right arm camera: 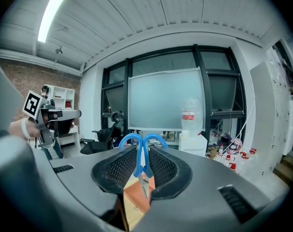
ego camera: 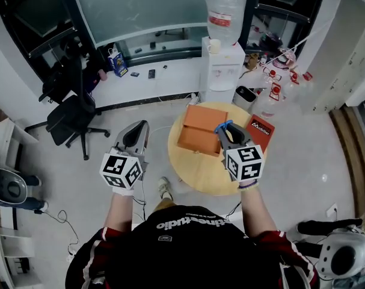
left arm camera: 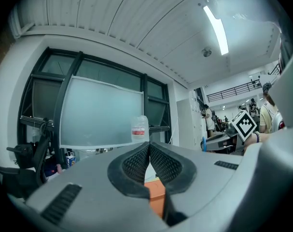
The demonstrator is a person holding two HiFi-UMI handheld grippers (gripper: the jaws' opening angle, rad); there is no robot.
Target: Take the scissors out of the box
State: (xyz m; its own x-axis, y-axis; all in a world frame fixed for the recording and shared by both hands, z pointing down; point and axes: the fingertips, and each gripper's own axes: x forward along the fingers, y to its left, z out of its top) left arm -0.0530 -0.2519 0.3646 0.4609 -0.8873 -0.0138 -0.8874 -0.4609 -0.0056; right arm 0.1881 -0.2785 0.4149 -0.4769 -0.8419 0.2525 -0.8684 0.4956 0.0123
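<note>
My right gripper point(right arm camera: 142, 164) is shut on the blue-handled scissors point(right arm camera: 142, 146); the handle loops stick up above the pads and the blades hang down between them. In the head view the right gripper point(ego camera: 226, 131) holds the scissors point(ego camera: 223, 125) above the orange box point(ego camera: 197, 129), which lies closed on the round wooden table point(ego camera: 209, 176). My left gripper point(ego camera: 134, 134) hangs over the floor left of the table, level, its pads point(left arm camera: 136, 163) meeting at the tips with nothing between them. A corner of the orange box point(left arm camera: 156, 199) shows below its jaws.
A red booklet point(ego camera: 260, 130) lies on the table's right side. A water dispenser point(ego camera: 222, 56) with a bottle stands behind the table, a black office chair point(ego camera: 71, 116) to the left. Cables trail over the floor near the person's feet.
</note>
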